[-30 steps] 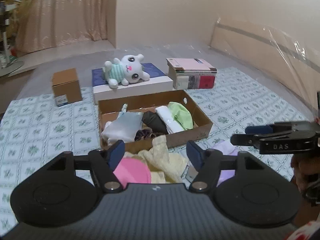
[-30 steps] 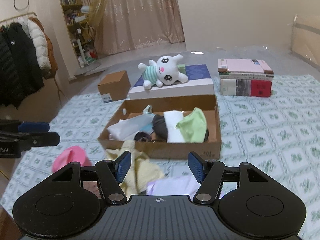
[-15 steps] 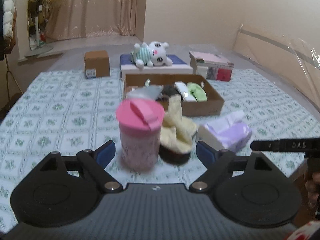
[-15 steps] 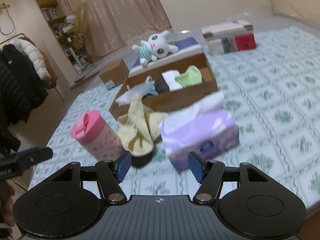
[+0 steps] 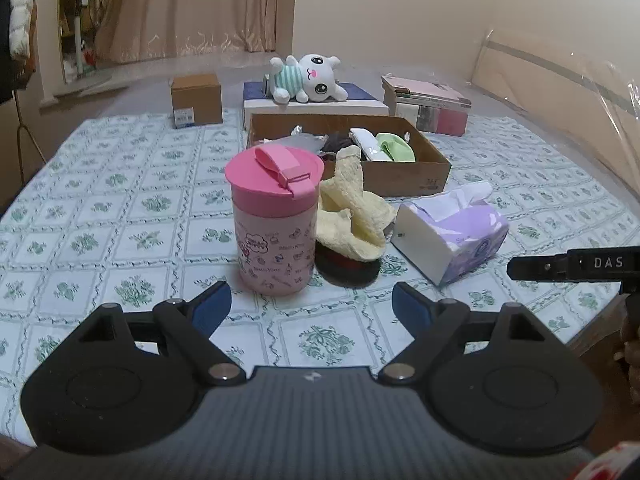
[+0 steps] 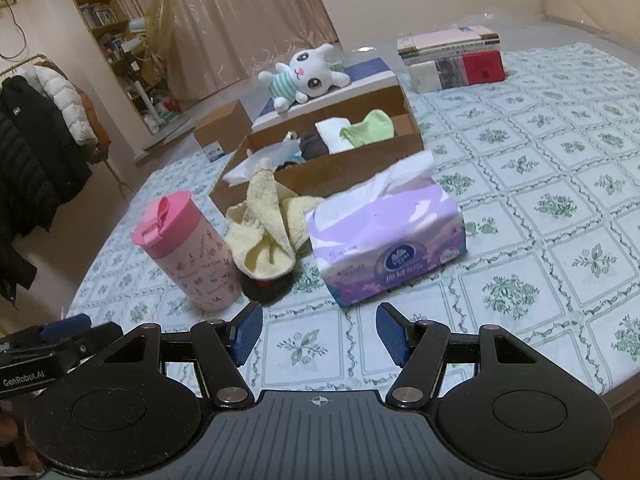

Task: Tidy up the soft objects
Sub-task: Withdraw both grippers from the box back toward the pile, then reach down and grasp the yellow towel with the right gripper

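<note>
A crumpled yellow cloth point(image 5: 352, 216) point(image 6: 266, 232) lies on a dark round item between a pink lidded cup point(image 5: 275, 220) point(image 6: 188, 256) and a purple tissue pack point(image 5: 452, 232) point(image 6: 386, 240). Behind them an open cardboard box point(image 5: 412, 176) point(image 6: 336, 168) holds white, green and dark soft items. A white plush bunny point(image 5: 308, 78) point(image 6: 306, 74) lies on a flat box behind it. My left gripper point(image 5: 310, 308) is open and empty, just short of the cup. My right gripper point(image 6: 318, 332) is open and empty, just short of the tissue pack.
A small brown carton point(image 5: 196, 98) point(image 6: 224, 130) stands at the back left. A stack of books point(image 5: 426, 104) point(image 6: 452, 58) sits at the back right. The patterned sheet's near edge point(image 6: 600, 376) drops off at the right. Coats point(image 6: 36, 140) hang at the left.
Both grippers have pulled back and down from above the box. The cup, cloth and tissue pack now stand in full view ahead of the fingers. Both stay open.
</note>
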A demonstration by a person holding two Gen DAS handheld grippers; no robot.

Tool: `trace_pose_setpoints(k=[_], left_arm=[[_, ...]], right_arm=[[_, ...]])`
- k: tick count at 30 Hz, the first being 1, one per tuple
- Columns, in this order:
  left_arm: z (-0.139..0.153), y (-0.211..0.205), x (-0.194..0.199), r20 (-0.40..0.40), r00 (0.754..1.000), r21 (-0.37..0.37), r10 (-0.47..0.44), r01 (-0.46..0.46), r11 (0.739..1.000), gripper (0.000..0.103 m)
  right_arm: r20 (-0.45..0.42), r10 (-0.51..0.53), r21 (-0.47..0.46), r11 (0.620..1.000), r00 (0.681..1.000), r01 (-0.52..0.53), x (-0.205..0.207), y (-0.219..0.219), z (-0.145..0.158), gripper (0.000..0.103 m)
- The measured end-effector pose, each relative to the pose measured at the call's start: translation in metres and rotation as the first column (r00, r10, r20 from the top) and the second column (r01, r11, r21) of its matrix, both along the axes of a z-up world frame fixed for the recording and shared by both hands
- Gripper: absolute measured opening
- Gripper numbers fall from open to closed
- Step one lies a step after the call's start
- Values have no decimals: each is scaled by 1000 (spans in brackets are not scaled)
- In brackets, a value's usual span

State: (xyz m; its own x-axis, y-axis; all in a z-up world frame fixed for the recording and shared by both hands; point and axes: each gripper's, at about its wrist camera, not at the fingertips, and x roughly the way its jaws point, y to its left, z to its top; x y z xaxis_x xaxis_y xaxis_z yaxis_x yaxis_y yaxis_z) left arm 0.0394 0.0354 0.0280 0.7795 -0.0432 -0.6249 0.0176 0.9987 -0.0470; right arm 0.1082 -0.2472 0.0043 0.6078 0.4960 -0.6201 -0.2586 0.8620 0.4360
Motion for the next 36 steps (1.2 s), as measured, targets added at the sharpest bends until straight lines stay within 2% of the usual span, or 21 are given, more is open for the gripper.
trace_pose_setpoints(k=[7,20,25,28,32,34,35,36], left_arm=[[-4,-6,4,19,999,38,-36,36,999,84],[-17,5,23,-32,999,1,-29,30,1000,84],[-14,12,33,-33,997,-25,-69,69,997,84],[-12,16,40,-35,994,-2,-99,99,995,84],[-7,27,48,-44,987,18,-154,155,988,84],[-4,32,52,-41,981,25,-190,191,981,84],[-3,36,54,-37,976,28,-217,218,976,84],[-1,41,57,-35,971,28,-236,237,971,84]], right_arm=[[-1,-3,-13,1000,1000,3,1,1,-4,63],[46,63,-54,997,997,-60,23,9,-2,63],[74,126,-91,989,989,-119,40,18,3,63],[112,207,-141,972,972,-190,53,26,10,63],[135,330,-216,930,934,-297,77,39,17,63],[144,388,-254,904,910,-345,90,47,19,71],[146,420,-272,887,896,-372,97,51,20,82],[147,448,-286,873,882,-396,102,55,19,88]])
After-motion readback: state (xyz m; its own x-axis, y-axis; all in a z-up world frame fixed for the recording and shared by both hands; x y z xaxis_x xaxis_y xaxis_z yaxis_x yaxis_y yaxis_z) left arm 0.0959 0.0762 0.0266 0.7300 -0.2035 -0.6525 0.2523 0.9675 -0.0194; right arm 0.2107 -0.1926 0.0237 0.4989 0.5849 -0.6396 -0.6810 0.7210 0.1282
